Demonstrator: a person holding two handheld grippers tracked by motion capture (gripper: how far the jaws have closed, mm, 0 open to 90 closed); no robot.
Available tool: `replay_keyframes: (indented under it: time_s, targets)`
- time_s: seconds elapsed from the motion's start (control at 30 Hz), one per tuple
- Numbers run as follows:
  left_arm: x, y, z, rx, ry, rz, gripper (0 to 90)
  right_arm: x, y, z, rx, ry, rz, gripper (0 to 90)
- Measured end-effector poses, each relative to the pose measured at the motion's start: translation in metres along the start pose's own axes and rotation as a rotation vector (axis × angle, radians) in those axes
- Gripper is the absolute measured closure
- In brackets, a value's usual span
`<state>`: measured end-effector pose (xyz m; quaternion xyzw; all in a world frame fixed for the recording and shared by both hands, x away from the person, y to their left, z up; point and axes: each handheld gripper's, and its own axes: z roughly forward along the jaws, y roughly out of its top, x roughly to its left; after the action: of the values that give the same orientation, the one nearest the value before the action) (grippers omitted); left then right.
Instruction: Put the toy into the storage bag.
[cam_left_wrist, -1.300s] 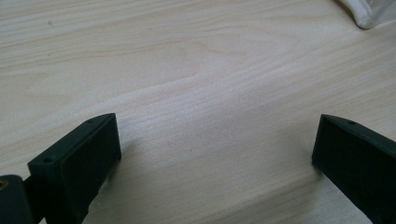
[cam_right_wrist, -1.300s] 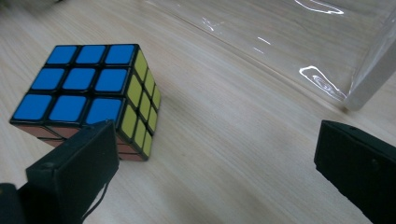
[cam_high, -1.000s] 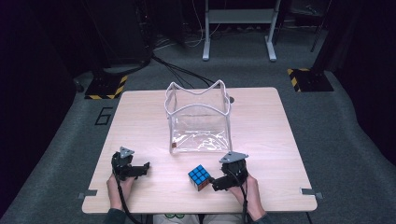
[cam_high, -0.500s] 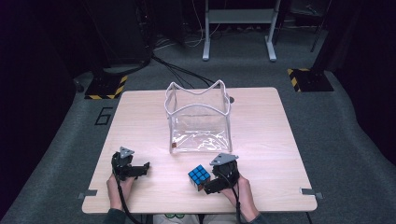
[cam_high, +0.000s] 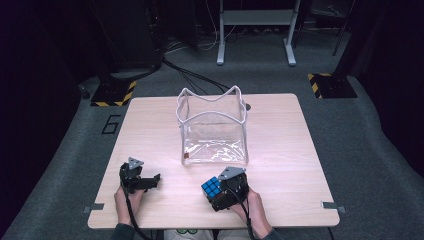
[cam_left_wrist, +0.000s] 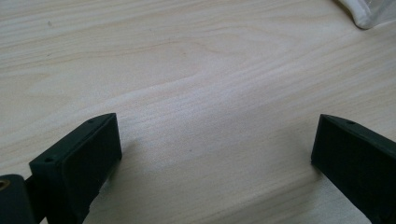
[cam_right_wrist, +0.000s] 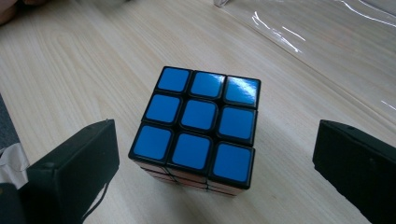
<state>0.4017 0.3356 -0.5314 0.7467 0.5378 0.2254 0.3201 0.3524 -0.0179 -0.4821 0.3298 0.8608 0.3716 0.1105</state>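
Right gripper view: my right gripper has its 2 black jaws spread wide on either side of a puzzle cube, blue face up, sitting flat on the wooden table. Neither jaw touches the cube; the left jaw looks nearer to it than the right. In the high view the cube lies near the front edge of the table, just in front of a clear plastic bag that stands open and upright.

My left gripper is also spread, with bare table between its jaws, resting well to the left.

The risk I judge here: if I close off-centre, the nearer jaw meets the cube first and pushes or twists it aside, so I pinch a corner and it slips. The smooth stickered sides may slide too. Lifted poorly, the cube could catch the bag's floppy rim and tip it.
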Motion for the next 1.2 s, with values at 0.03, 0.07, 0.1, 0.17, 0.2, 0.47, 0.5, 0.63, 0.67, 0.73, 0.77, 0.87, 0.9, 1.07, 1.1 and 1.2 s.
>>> replay_keyframes:
  time_s: [0.03, 0.07, 0.1, 0.17, 0.2, 0.47, 0.5, 0.63, 0.67, 0.73, 0.77, 0.87, 0.9, 1.07, 1.1, 1.2]
  targets:
    - [0.0, 0.0, 0.0, -0.001, 0.0, -0.001, 1.4, 0.0, 0.0, 0.001, -0.002, 0.001, -0.006, 0.0]
    - [0.0, 0.0, 0.0, -0.001, 0.0, -0.001, 1.4, 0.001, 0.001, 0.001, 0.004, 0.004, 0.0, 0.0]
    - [0.0, 0.0, 0.0, 0.0, 0.0, 0.0, 1.4, 0.002, 0.001, 0.002, 0.002, 0.004, -0.004, 0.0]
    - [0.0, 0.0, 0.0, 0.0, 0.0, 0.0, 1.4, 0.004, 0.001, 0.004, 0.008, 0.004, -0.007, 0.0]
    - [0.0, 0.0, 0.0, -0.001, 0.0, -0.001, 1.4, 0.004, 0.002, 0.005, 0.009, 0.004, -0.014, 0.0]
    - [0.0, 0.0, 0.0, -0.001, 0.0, -0.001, 1.4, 0.008, 0.003, 0.014, 0.032, 0.001, -0.021, 1.5]
    - [0.0, 0.0, 0.0, -0.001, 0.0, -0.001, 1.4, 0.009, 0.003, 0.015, 0.037, 0.002, -0.012, 2.0]
    - [0.0, 0.0, 0.0, 0.0, 0.0, 0.0, 1.4, 0.01, 0.004, 0.018, 0.046, 0.0, -0.018, 3.8]
    - [0.0, 0.0, 0.0, -0.001, 0.0, 0.0, 1.4, 0.011, 0.004, 0.02, 0.047, -0.005, -0.015, 5.1]
    - [0.0, 0.0, 0.0, 0.0, -0.001, 0.001, 1.4, 0.011, 0.003, 0.021, 0.056, -0.007, -0.009, 8.7]
    - [0.0, 0.0, 0.0, 0.0, -0.001, 0.001, 1.4, 0.011, 0.003, 0.022, 0.052, -0.017, -0.016, 9.9]
    - [0.0, 0.0, 0.0, 0.0, -0.001, 0.001, 1.4, 0.013, 0.002, 0.024, 0.072, -0.027, -0.018, 13.4]
    - [0.0, 0.0, 0.0, 0.0, -0.001, 0.001, 1.4, 0.013, 0.002, 0.025, 0.072, -0.029, -0.022, 14.2]
    - [0.0, 0.0, 0.0, 0.0, -0.001, 0.001, 1.4, 0.013, 0.001, 0.028, 0.083, -0.054, -0.027, 25.8]
    - [0.0, 0.0, 0.0, 0.0, -0.001, 0.002, 1.4, 0.013, 0.0, 0.028, 0.086, -0.056, -0.019, 27.7]
    - [0.0, 0.0, 0.0, 0.0, -0.001, 0.002, 1.4, 0.012, -0.001, 0.029, 0.095, -0.061, -0.033, 32.7]
